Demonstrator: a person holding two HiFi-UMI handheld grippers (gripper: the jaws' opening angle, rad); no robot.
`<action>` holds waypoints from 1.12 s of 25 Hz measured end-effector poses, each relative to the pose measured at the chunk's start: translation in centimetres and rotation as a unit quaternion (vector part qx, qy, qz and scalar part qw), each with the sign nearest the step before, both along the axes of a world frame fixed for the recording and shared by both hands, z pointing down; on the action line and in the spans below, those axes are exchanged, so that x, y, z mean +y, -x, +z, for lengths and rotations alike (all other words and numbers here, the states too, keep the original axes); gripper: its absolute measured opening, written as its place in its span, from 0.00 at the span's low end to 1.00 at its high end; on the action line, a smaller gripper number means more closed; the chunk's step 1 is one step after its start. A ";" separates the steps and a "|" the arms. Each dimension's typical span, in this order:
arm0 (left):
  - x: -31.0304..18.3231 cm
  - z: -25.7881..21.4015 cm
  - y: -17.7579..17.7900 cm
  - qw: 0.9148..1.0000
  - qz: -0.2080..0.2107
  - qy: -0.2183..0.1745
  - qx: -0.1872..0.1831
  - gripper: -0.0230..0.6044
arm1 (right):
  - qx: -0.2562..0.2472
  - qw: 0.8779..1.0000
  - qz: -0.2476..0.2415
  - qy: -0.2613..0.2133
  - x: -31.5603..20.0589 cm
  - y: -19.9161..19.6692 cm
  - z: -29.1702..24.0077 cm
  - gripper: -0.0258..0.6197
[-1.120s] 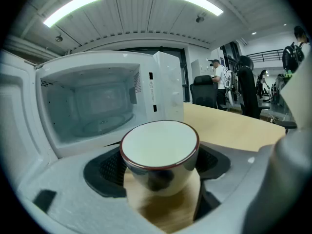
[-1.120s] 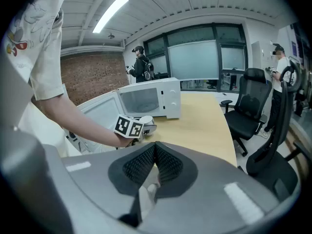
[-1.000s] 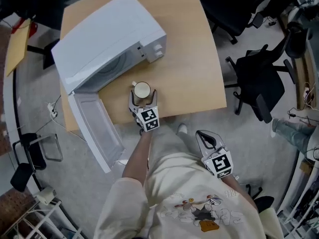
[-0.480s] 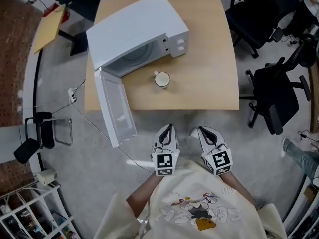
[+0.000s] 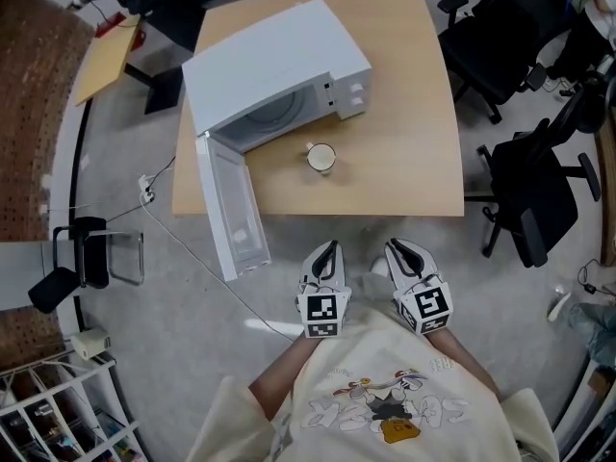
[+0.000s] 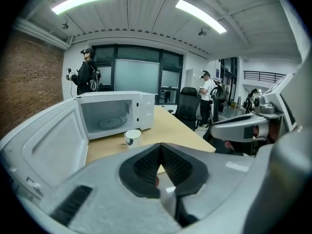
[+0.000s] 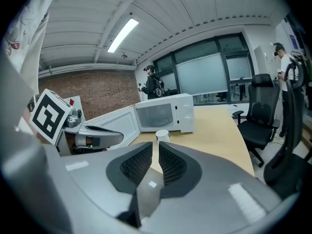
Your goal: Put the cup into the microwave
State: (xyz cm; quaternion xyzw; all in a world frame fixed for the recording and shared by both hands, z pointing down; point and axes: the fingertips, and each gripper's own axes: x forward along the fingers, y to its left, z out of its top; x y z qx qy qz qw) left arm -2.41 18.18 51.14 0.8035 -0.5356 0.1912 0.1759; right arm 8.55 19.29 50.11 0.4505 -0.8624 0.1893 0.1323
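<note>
The white cup stands upright on the wooden table, just in front of the white microwave. The microwave's door hangs open past the table's near edge, and its cavity looks empty. Both grippers are held close to my body, off the table. My left gripper is shut with nothing in it. My right gripper sits beside it, pads nearly together and empty. In the left gripper view the cup lies well beyond the jaws. The right gripper view also shows the cup far ahead of the jaws.
Black office chairs stand right of the table. A cable trails across the floor by the open door, with a small chair at left. A person stands behind the microwave; another at far right.
My left gripper, open around the cup on the table a second ago, has drawn back to my body and shut. The cup stays on the table. The right gripper hardly moved.
</note>
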 end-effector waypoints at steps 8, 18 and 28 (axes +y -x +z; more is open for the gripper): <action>0.4 -0.2 0.7 0.998 -0.057 -0.005 -0.003 0.04 | -0.009 0.999 -0.035 -0.004 0.5 0.1 0.4 0.14; -8.1 0.8 3.1 1.000 -0.030 -0.008 0.004 0.04 | 0.010 1.000 -0.026 0.006 -7.1 2.7 1.5 0.07; -15.6 1.6 4.5 0.999 0.041 -0.008 -0.001 0.44 | 0.025 1.000 -0.007 0.008 -14.5 6.6 0.4 0.07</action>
